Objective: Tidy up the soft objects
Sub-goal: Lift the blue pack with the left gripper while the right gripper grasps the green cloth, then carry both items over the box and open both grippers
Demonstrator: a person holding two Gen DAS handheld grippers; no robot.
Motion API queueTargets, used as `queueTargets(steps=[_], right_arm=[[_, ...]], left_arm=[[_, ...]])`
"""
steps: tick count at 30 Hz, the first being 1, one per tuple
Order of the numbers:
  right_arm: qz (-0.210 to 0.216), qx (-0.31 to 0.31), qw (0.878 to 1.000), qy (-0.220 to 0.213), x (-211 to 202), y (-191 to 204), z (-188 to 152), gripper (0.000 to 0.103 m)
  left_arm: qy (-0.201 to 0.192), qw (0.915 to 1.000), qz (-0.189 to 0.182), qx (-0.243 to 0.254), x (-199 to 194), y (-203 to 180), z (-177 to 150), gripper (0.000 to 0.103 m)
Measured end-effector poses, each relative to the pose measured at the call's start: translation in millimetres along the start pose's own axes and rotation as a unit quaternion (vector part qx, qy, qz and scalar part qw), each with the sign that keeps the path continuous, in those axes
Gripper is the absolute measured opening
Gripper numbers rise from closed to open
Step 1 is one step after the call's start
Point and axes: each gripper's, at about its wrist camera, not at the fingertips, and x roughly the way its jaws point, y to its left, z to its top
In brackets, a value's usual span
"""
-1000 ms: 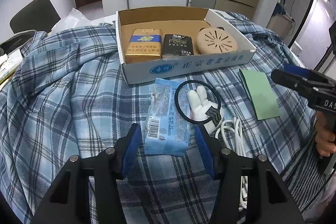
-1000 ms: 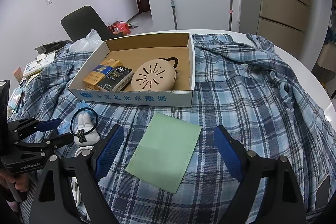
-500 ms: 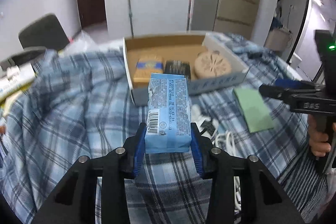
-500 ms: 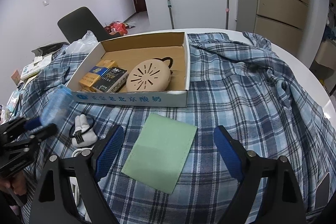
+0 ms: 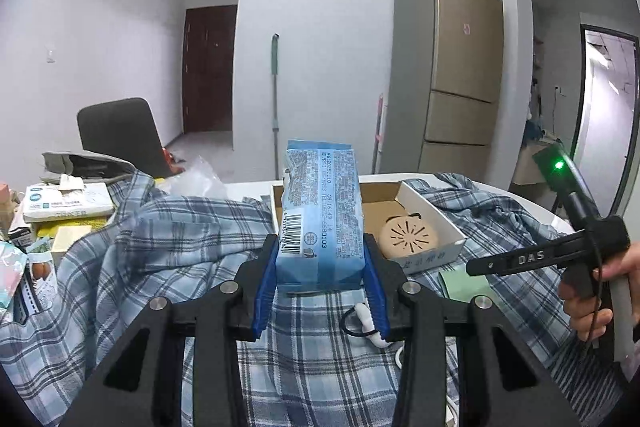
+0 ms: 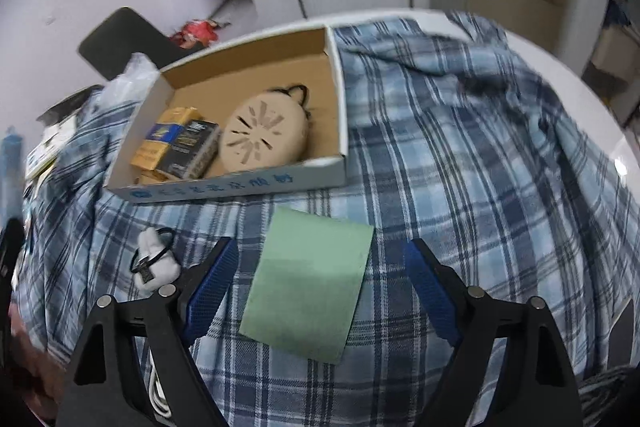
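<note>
The left tongs (image 5: 320, 279) grip a blue tissue pack (image 5: 322, 215) by its lower end, raised above the plaid cloth (image 5: 160, 247) in front of the cardboard box (image 6: 336, 95). Carrying it level and letting go low over the free floor of the box should keep it from tipping. Only the right wrist view shows the right tongs (image 6: 320, 279) spread wide over a green cloth (image 6: 308, 283), and the packs inside the box.

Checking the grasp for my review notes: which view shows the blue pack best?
The left wrist view: the blue pack stands large and sharp at centre, clamped between the left hand-held gripper fingers, barcode side readable. The right wrist view shows at most a blurred blue sliver at its left edge.
</note>
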Motion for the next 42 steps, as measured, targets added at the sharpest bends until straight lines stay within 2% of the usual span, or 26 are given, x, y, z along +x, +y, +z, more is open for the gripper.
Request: queueTargets(steps=[3, 11, 15, 18, 21, 26, 28, 31, 35, 38, 42], right_arm=[[-0.011, 0.023, 0.999, 0.022, 14.3, -1.3, 2.7, 0.084], [-0.034, 0.01, 0.999, 0.041, 33.7, 19.6, 6.8, 0.082], [-0.051, 0.007, 0.998, 0.042, 39.7, 25.7, 7.4, 0.077], [-0.064, -0.003, 0.997, 0.037, 40.6, 28.0, 6.6, 0.068], [-0.055, -0.033, 0.997, 0.039, 39.2, 34.7, 5.0, 0.068], [-0.007, -0.09, 0.995, 0.043, 29.2, 46.7, -4.2, 0.068], [-0.017, -0.106, 0.993, 0.04, 27.6, 52.8, -9.6, 0.069], [-0.025, -0.11, 0.993, 0.04, 29.7, 55.0, -14.4, 0.074], [-0.014, -0.104, 0.993, 0.046, 36.3, 51.3, -16.6, 0.074], [-0.026, -0.108, 0.993, 0.034, 35.5, 51.0, -18.9, 0.074], [-0.015, -0.099, 0.995, 0.022, 34.8, 43.5, -18.6, 0.073]], left_arm=[[-0.004, 1.0, 0.001, 0.002, -3.4, -1.0, -0.7, 0.042], [0.001, 0.9999, 0.006, -0.008, -1.5, 1.6, -1.6, 0.042], [0.005, 0.9998, 0.009, -0.018, -0.2, 5.0, -1.8, 0.042], [0.006, 0.9998, 0.009, -0.019, 0.1, 5.7, -1.8, 0.042], [0.006, 0.9998, 0.009, -0.018, 0.4, 5.6, -1.7, 0.042], [0.006, 0.9998, 0.009, -0.018, 0.3, 5.4, -1.8, 0.042], [0.006, 0.9998, 0.01, -0.018, 0.3, 5.3, -1.7, 0.042], [0.005, 0.9998, 0.01, -0.017, 0.2, 5.1, -1.7, 0.042], [0.005, 0.9998, 0.011, -0.015, 0.2, 4.3, -2.2, 0.042], [0.006, 0.9998, 0.011, -0.016, 0.0, 4.3, -1.9, 0.042], [0.006, 0.9998, 0.011, -0.016, -0.4, 4.5, -1.9, 0.042]])
